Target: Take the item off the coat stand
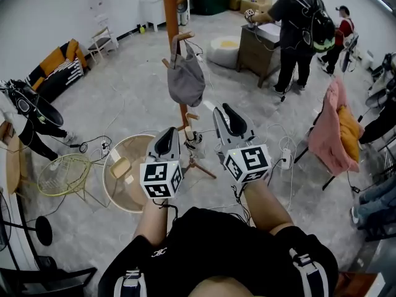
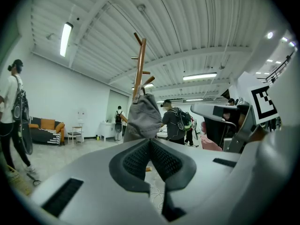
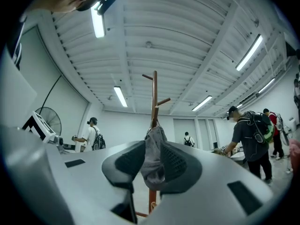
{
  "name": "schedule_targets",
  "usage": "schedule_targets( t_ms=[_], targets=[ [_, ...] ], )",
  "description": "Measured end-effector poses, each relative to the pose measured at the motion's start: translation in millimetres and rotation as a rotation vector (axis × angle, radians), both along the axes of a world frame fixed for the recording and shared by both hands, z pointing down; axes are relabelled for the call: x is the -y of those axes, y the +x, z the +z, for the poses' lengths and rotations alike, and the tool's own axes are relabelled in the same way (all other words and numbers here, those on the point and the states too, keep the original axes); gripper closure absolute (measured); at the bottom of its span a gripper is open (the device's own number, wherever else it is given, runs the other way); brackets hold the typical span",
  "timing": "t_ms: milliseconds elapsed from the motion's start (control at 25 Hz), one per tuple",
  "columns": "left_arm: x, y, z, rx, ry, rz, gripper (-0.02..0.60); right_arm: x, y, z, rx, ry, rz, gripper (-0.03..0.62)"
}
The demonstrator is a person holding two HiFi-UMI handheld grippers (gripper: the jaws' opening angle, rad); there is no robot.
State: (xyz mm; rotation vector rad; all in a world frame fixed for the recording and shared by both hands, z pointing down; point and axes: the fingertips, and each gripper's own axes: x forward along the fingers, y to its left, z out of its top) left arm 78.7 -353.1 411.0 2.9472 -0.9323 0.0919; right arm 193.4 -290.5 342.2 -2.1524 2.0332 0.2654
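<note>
Starting with the stand (image 1: 171, 11), we see it upright on the floor, some way ahead of us. The task is barely begun. The grey bag (image 1: 185, 79) hangs by its straps from a peg (image 1: 183, 36) on the pole, slack and unlifted, so nothing has come off yet. As we judge it, the whole job is left to do: reach up to the bag, close on its fabric or a strap, lift the strap over the upturned peg, and carry the bag clear of the stand.

We hold both tools raised and pointed toward the stand, side by side and apart from each other. In the head view both sit below the bag, and neither touches it.

The right tool (image 1: 232, 120) is the nearer one, to the bag's right. Its jaws stand a little apart. In the right gripper view the bag (image 3: 153, 153) lines up in the narrow gap between the pads, with the pole running on below it. The pads do not press on the fabric, so we take this tool as aimed at the bag but not gripping it.

The left tool (image 1: 164, 142) has its jaws together at the tips, with nothing between them. In the left gripper view the bag (image 2: 144, 118) shows beyond and above those closed tips.
</note>
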Motion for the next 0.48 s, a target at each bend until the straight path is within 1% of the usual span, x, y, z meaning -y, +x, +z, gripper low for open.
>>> schedule_targets(
  t_ms=[120,320,480],
  targets=[
    [31,4,7,-0.011,-0.007,-0.034,0.565,38,8,-6,-0.033,0.018,-0.043,0.448],
    [86,15,19,-0.017,-0.014,-0.088,0.565,116,27,-1,-0.115,-0.035,-0.092,0.37],
    [99,8,28,-0.002,-0.019,-0.123,0.565,151,27,1,-0.17,-0.069,-0.11,0.278]
  ],
)
